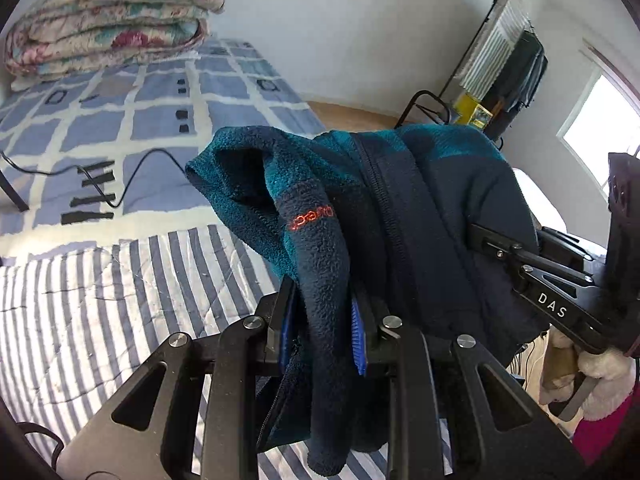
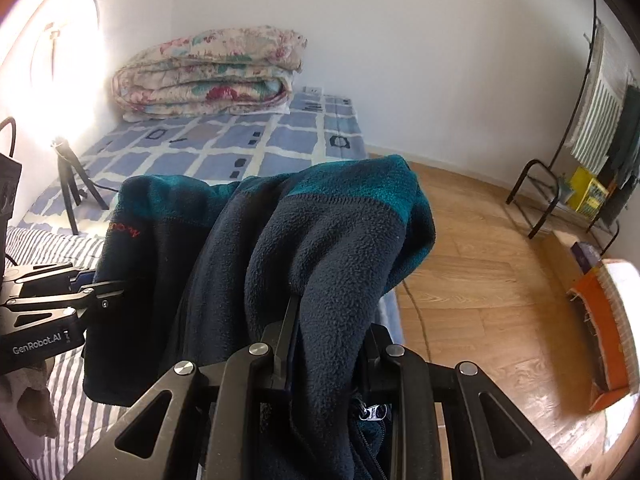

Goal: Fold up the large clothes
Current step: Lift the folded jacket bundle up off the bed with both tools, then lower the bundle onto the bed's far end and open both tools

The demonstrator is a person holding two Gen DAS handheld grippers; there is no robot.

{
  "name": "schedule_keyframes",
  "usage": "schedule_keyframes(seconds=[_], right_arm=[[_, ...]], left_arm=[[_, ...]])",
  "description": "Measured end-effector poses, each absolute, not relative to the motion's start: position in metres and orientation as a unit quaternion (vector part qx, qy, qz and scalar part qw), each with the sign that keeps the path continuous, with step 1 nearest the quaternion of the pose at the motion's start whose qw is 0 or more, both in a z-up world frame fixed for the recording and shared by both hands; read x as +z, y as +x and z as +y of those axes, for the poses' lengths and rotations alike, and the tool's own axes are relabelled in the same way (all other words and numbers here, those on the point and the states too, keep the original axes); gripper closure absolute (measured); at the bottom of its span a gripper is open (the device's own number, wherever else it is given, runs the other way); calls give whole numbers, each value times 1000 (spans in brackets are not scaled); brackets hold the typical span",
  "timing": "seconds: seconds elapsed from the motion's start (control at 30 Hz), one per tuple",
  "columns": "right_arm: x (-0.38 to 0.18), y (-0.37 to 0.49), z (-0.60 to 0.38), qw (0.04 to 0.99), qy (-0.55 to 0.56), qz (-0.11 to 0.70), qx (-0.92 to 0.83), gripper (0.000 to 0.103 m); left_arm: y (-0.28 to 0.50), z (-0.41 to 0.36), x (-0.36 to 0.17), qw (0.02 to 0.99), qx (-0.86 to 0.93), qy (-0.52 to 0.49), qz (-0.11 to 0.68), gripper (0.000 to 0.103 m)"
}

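A navy and teal fleece jacket [image 1: 392, 216] with a zip and a small red logo hangs lifted above the bed between both grippers. My left gripper [image 1: 322, 312] is shut on a fold of the jacket near the logo. My right gripper [image 2: 328, 332] is shut on another fold of the jacket [image 2: 304, 248], which drapes over its fingers. The right gripper also shows at the right of the left wrist view [image 1: 520, 256], and the left gripper shows at the left of the right wrist view [image 2: 100, 292].
The bed has a striped sheet [image 1: 100, 300] and a blue checked cover [image 1: 160, 120]. A folded floral quilt [image 2: 208, 76] lies at its far end. A black cable [image 1: 132, 176] and a small tripod [image 2: 72, 184] are on the bed. A clothes rack [image 2: 592, 152] stands on the wood floor.
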State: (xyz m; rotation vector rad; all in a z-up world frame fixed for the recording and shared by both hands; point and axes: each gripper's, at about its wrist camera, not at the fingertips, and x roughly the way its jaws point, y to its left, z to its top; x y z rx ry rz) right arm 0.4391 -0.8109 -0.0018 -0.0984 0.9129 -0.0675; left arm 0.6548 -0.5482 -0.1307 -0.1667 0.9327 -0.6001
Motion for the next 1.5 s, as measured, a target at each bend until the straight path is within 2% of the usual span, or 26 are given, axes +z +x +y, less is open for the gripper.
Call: schedule_keyframes(seconds=[0.2,0.3,0.37,0.47,0.6,1.03,1.5], right_arm=[[-47,461,-832,883,-69,463,-47,79],[-70,468,-857,868,-66,484,-90,70],[-80,469,-872,863,-44,492,-102,68],[-86,466,-881,859,-45,494,-126,58],[-79,460,-882,856,-52,494,-146,56],[0,408,-850,881,-33,447,-151,57],[146,266,-769,914,-14,380,-137,57]], left_arm=[[676,-544,-165,854,-258,-48,450,80],[694,-523,-191,844,-226,-59,483,71],[701,-508,-201,838,-225,-92,489,57],[696,-509,-202,845,-225,-71,479,57],[687,-510,-192,856,-220,-43,465,57],[595,-492,-104,887,-233,-10,398,58],[421,-428,42,916,-252,-11,311,59]])
